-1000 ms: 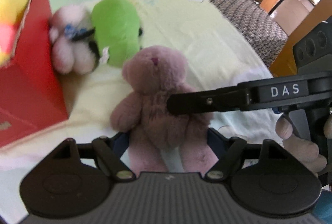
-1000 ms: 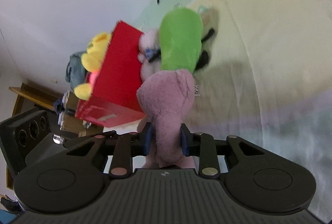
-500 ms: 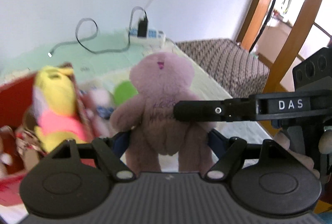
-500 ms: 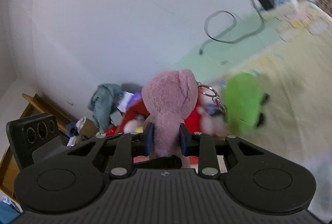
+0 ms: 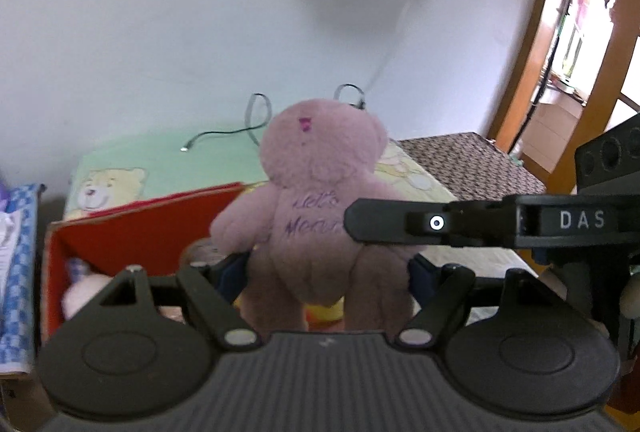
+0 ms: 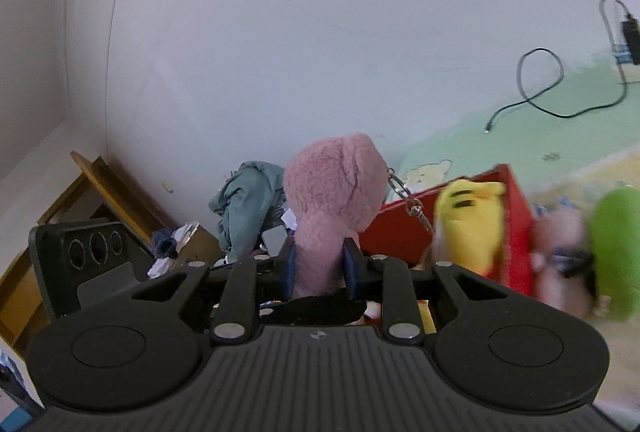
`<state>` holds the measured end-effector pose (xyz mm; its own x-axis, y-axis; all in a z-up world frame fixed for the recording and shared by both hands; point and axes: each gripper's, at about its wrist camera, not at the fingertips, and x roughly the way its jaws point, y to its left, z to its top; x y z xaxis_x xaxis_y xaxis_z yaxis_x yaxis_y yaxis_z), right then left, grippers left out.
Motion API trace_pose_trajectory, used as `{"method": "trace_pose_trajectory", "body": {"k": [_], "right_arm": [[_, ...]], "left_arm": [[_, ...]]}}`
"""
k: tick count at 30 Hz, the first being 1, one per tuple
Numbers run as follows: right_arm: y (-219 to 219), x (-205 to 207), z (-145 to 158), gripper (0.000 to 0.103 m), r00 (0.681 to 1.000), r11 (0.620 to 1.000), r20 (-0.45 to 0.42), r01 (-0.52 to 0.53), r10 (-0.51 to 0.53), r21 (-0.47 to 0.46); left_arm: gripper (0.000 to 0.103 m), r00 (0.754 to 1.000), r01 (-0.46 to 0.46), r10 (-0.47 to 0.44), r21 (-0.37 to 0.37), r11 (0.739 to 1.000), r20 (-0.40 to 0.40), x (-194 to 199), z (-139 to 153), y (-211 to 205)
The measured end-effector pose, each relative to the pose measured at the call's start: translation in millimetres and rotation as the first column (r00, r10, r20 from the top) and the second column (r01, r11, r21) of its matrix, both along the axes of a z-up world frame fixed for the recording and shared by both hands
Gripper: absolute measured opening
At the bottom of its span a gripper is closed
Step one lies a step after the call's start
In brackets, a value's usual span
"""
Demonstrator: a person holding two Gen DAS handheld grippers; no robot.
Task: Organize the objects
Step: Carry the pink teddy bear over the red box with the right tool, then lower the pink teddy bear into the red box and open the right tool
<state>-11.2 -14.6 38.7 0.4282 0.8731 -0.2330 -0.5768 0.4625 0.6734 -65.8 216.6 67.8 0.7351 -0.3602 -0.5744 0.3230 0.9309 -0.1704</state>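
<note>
Both grippers hold a pink teddy bear [image 5: 320,199] upright in the air. My left gripper [image 5: 324,268] is shut on its hips, with a blue pad on each side. My right gripper [image 6: 320,264] pinches the bear [image 6: 332,199] side-on, and its jaws are closing on the plush. One of its black fingers [image 5: 400,222] crosses the bear's belly from the right. Behind and below the bear is an open red box [image 5: 132,228] with soft toys inside. A yellow plush [image 6: 472,220] leans out of the box [image 6: 516,224].
A small pink plush [image 6: 560,244] and a green plush [image 6: 616,240] lie on the bed right of the box. A cable [image 6: 540,87] curls on the green sheet [image 5: 168,155]. A brown patterned mattress edge [image 5: 468,167] and door frame [image 5: 532,43] are on the right. Clothes [image 6: 248,199] are piled left.
Both grippers have lifted the bear off the bed and carried it over towards the red box. Both views have tilted up to the wall.
</note>
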Motion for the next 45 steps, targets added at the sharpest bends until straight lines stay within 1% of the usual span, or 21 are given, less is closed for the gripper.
{"method": "trace_pose_trajectory", "body": {"k": [2, 5, 7, 9, 13, 16, 18, 20, 21, 24, 28, 33, 35, 38, 42, 45], "right_arm": [[15, 1, -1, 0.025, 1.000, 1.000, 0.015, 0.001, -0.001, -0.022], [36, 6, -6, 0.025, 1.000, 0.999, -0.002, 0.011, -0.012, -0.045], [50, 8, -9, 0.024, 1.000, 0.997, -0.010, 0.020, -0.021, -0.079], [60, 12, -15, 0.024, 0.999, 0.992, -0.008, 0.030, -0.032, -0.121], [77, 24, -27, 0.024, 0.998, 0.979, -0.030, 0.052, -0.059, -0.196], [86, 32, -36, 0.024, 0.996, 0.967, -0.037, 0.065, -0.076, -0.247], [93, 38, -42, 0.024, 0.995, 0.955, -0.042, 0.076, -0.092, -0.286], [101, 45, -47, 0.023, 0.994, 0.934, -0.040, 0.085, -0.106, -0.346], [106, 47, -50, 0.023, 0.993, 0.922, -0.038, 0.086, -0.108, -0.378], [114, 50, -57, 0.022, 0.995, 0.903, -0.029, 0.078, -0.099, -0.423], [122, 52, -65, 0.020, 0.995, 0.870, 0.017, 0.098, -0.102, -0.483], [125, 54, -68, 0.019, 0.993, 0.858, 0.050, 0.114, -0.102, -0.501], [124, 54, -69, 0.020, 0.993, 0.857, 0.052, 0.120, -0.109, -0.501], [125, 52, -71, 0.021, 0.992, 0.854, 0.060, 0.129, -0.114, -0.504], [126, 52, -74, 0.022, 0.990, 0.861, 0.056, 0.139, -0.128, -0.489], [121, 50, -78, 0.022, 0.988, 0.875, 0.038, 0.151, -0.150, -0.460]], "left_arm": [[0.079, 1.000, -0.010, 0.010, -0.002, 1.000, -0.005, 3, -3, 14], [0.079, 0.999, -0.022, 0.022, 0.005, 1.000, -0.025, 13, -10, 28], [0.079, 0.999, -0.025, 0.026, 0.014, 1.000, -0.047, 21, -17, 34], [0.079, 0.997, -0.023, 0.024, 0.017, 1.000, -0.076, 31, -26, 38], [0.078, 0.992, -0.014, 0.018, 0.040, 0.999, -0.122, 46, -47, 47], [0.077, 0.988, -0.003, 0.009, 0.038, 0.999, -0.157, 58, -62, 53], [0.076, 0.985, 0.007, -0.002, 0.030, 1.000, -0.170, 62, -69, 57], [0.073, 0.983, 0.023, -0.019, 0.022, 0.999, -0.181, 67, -74, 61], [0.073, 0.983, 0.029, -0.024, 0.024, 0.999, -0.183, 69, -75, 60], [0.073, 0.980, 0.050, -0.043, 0.029, 0.998, -0.197, 74, -82, 57], [0.073, 0.972, 0.047, -0.040, 0.027, 0.999, -0.231, 78, -94, 60], [0.078, 0.969, 0.032, -0.024, 0.028, 0.999, -0.246, 80, -96, 66], [0.082, 0.967, 0.035, -0.023, 0.042, 0.998, -0.253, 82, -97, 65], [0.083, 0.963, 0.048, -0.029, 0.068, 0.997, -0.267, 84, -100, 60], [0.085, 0.964, 0.054, -0.026, 0.103, 0.993, -0.264, 85, -100, 55], [0.087, 0.964, 0.054, -0.021, 0.118, 0.992, -0.266, 85, -100, 54]]}}
